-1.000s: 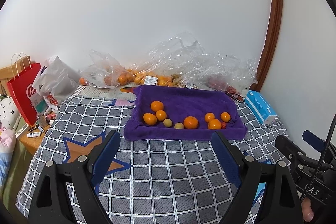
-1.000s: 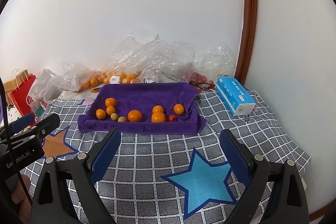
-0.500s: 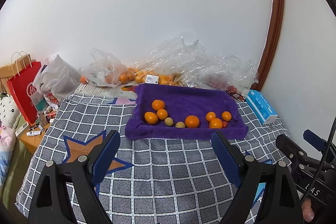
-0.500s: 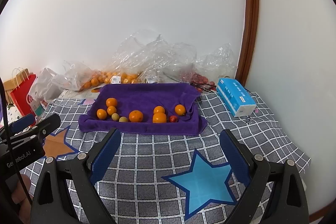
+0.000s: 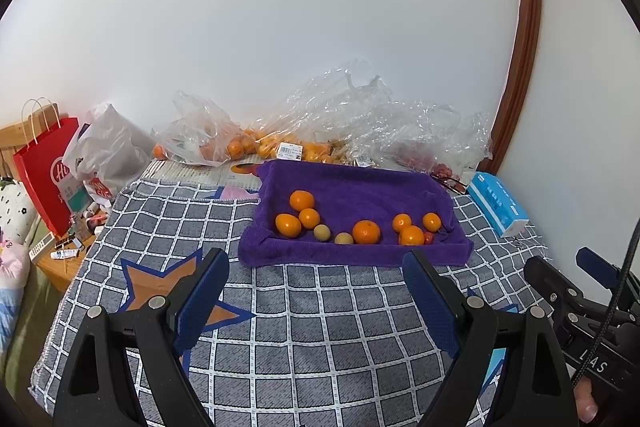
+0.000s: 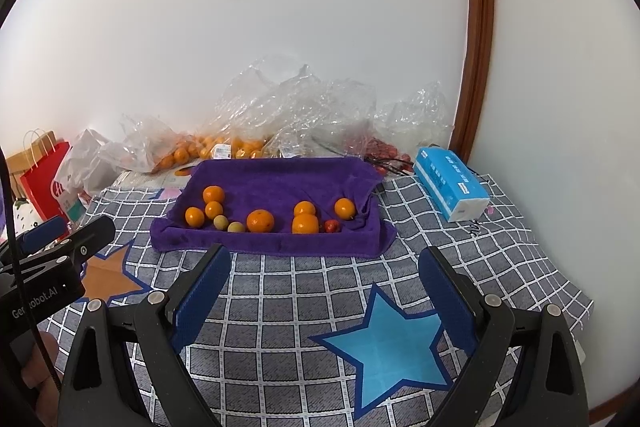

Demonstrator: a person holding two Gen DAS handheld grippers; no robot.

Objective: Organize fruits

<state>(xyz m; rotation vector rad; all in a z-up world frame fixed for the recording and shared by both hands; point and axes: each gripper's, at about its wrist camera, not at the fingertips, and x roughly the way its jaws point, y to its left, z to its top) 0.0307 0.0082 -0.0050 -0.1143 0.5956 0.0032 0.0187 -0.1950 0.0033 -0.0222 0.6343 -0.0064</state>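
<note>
**Fruit on the purple towel, both tongs empty**

Both grippers hang over the checked bedspread [image 6: 280, 307], short of the fruit. The left gripper [image 5: 316, 291] has its jaws spread wide with nothing between them; the right gripper [image 6: 324, 287] is the same, spread and empty.

The fruit lies on a purple towel [image 6: 280, 183] draped over a shallow tray. Three oranges [image 6: 206, 209] cluster at the left, two small yellow-green fruits [image 6: 228, 224] just beside them, one larger orange [image 6: 260, 221] in the middle, three more oranges [image 6: 306, 217] to the right with a small red fruit [image 6: 331, 225] touching that group. So kinds are loosely grouped, yet mixed along the front edge. That fits a sorting only partly made, or a laid-out display already finished; I cannot say which. More oranges sit in the clear plastic bags [image 5: 224, 143] behind, against the wall.

Against a second ago, the fruit has not shifted; both views sit slightly lower and nearer, and the jaws hold the same spread.
</note>
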